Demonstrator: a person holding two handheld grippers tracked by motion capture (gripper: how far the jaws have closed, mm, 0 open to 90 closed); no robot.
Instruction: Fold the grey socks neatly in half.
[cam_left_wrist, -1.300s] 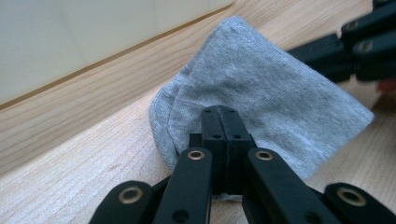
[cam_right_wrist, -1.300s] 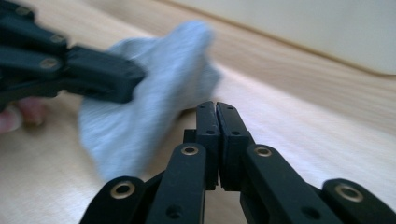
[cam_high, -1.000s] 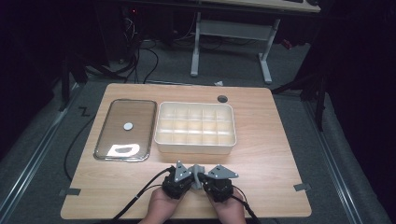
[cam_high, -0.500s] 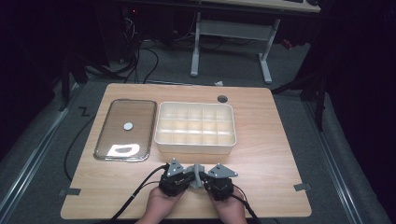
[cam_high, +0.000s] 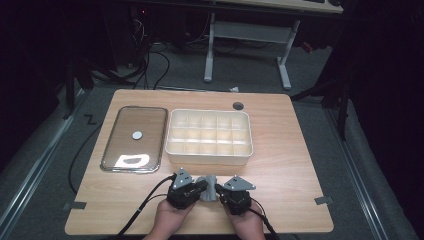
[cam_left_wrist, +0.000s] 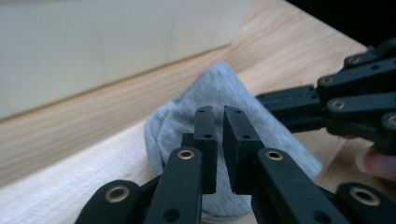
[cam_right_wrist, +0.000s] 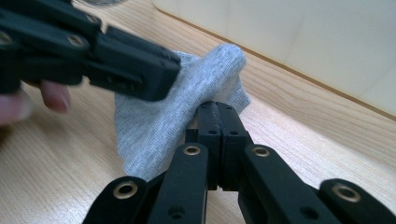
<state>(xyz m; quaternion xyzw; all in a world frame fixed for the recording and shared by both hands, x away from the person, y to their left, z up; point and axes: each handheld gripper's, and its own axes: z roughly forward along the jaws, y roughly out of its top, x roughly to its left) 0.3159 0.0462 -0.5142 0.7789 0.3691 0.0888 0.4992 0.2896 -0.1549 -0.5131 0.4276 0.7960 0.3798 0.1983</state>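
Small grey knitted sock (cam_left_wrist: 224, 93) lies bunched on the wooden table (cam_high: 290, 165), between both grippers. Right gripper (cam_right_wrist: 218, 114) clamped tight on its edge. Left gripper (cam_left_wrist: 218, 122): jaws a narrow slit apart, just opened slightly, sock beneath them, unpinched.

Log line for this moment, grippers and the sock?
left gripper: slightly open over grey sock | right gripper: shut on sock | sock: before divided tray
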